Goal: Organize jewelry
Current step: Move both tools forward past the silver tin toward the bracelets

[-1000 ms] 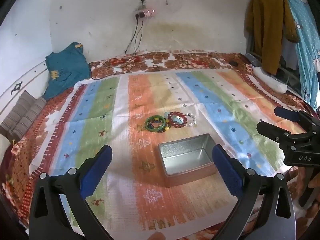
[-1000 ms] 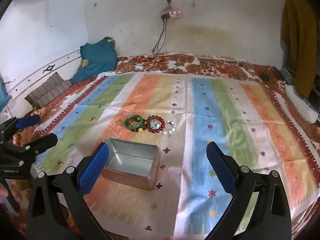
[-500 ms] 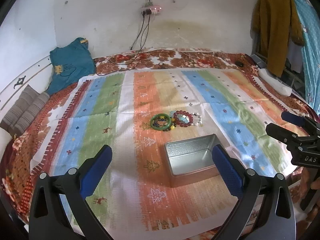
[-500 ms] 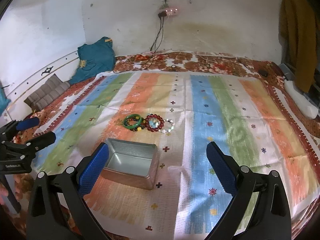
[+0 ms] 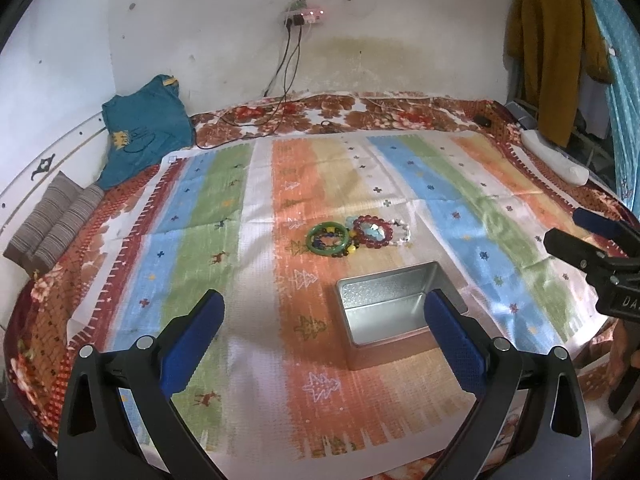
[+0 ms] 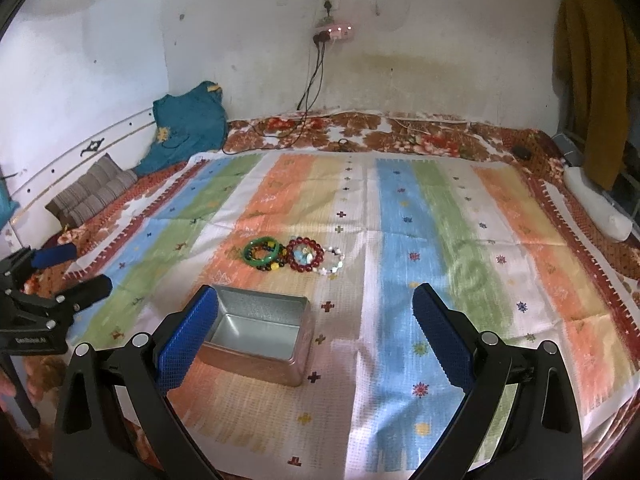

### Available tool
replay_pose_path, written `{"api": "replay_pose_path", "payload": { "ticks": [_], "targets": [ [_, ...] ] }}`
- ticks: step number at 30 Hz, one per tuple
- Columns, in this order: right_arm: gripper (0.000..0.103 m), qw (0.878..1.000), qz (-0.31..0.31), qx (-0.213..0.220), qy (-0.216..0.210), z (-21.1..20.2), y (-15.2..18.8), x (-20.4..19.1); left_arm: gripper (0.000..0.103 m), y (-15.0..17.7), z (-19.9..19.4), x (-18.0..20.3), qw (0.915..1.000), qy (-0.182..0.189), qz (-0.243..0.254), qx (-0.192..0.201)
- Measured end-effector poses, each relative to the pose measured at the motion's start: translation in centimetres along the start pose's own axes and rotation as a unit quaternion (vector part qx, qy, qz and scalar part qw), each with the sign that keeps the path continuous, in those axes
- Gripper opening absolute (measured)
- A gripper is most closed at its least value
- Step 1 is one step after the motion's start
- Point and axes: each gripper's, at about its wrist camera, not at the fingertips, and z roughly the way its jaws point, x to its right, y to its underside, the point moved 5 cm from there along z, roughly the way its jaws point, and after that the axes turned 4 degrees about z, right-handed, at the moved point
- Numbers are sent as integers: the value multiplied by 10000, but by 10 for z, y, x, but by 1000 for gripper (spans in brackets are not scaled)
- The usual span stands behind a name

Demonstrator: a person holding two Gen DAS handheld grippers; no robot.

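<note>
1. My left gripper (image 5: 322, 338) and right gripper (image 6: 314, 334) both hang with fingers spread wide, holding nothing.
2. The bracelets (image 5: 358, 235) lie clustered at frame centre on the striped cloth (image 5: 460, 216), just above the empty tin (image 5: 394, 312).
3. I judge the green bangle (image 6: 262, 251) the easiest first pick (it sits at the cluster's left edge).
4. Descend squarely, straddle one rim only, and avoid snagging the neighbouring red beads (image 6: 305, 255).

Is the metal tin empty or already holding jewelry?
Empty: the tin shows only bare metal floor; the bracelets lie on the cloth beyond it.
</note>
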Motion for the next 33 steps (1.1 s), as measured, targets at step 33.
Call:
{"api": "replay_pose_path", "payload": {
  "ticks": [33],
  "targets": [
    [99,9994,-167,-278,92,21,-8,-5,97,0,22,-10,9989,48,-275,-373]
  ]
}}
